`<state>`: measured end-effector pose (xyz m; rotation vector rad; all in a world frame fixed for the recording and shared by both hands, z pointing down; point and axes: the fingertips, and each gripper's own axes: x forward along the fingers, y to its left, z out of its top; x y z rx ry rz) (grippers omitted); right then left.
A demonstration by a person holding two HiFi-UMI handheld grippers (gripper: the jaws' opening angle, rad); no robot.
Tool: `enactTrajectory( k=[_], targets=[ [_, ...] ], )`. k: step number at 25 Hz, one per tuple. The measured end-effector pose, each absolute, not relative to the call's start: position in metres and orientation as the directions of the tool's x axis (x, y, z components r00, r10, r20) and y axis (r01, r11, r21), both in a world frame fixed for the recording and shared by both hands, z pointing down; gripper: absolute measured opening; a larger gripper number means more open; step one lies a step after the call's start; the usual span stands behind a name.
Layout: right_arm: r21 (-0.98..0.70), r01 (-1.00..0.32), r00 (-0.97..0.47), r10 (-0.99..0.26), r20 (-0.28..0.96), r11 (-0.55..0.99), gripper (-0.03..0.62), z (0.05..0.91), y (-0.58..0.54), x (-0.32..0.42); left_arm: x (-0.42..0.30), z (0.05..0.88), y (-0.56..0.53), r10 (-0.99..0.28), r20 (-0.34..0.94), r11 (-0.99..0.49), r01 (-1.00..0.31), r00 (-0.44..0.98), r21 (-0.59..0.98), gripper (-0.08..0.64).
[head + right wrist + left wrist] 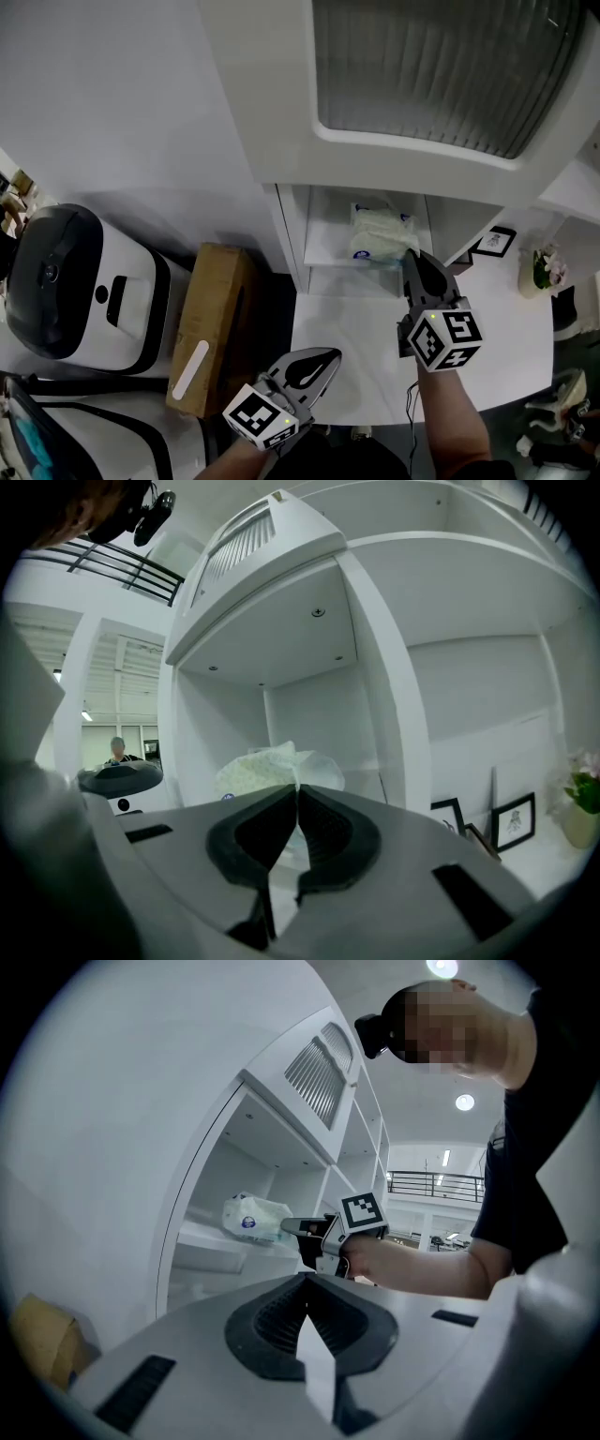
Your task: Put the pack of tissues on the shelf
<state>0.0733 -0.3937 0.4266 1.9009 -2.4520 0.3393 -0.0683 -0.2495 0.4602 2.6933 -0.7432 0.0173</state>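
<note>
The pack of tissues (378, 232), a soft clear-wrapped white bundle with a blue label, lies on the low shelf (328, 247) inside the white cabinet. My right gripper (411, 255) reaches into that opening with its jaws shut on the pack's near right corner. In the left gripper view the pack (251, 1218) rests on the shelf board (211, 1241) with the right gripper (286, 1227) at its end. The right gripper view shows the pack (272, 766) just beyond the shut tips (298, 787). My left gripper (330, 354) hangs shut and empty over the white tabletop (361, 319).
A ribbed-glass cabinet door (441, 66) juts out above the shelf opening. A cardboard box (211, 323) and a white rounded machine (75, 281) stand on the left. A framed picture (497, 242) and a small flower pot (542, 267) sit to the right.
</note>
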Motion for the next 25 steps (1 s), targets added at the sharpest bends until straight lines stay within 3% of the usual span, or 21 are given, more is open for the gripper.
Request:
enactTrajectory(
  k=[19,25],
  targets=[
    [-0.151,-0.969,-0.221,-0.961,0.169,0.196,0.009,0.437,-0.420,0.066,-0.087,0.475,-0.263,-0.488,0.125,-0.792,-0.499,0.864,0.352,0.005],
    [-0.074,-0.976,-0.213,-0.962,0.173,0.203,0.009,0.430,-0.422,0.063,-0.089,0.479,-0.264,-0.489,0.131,-0.786,-0.501,0.862,0.361,0.005]
  ],
)
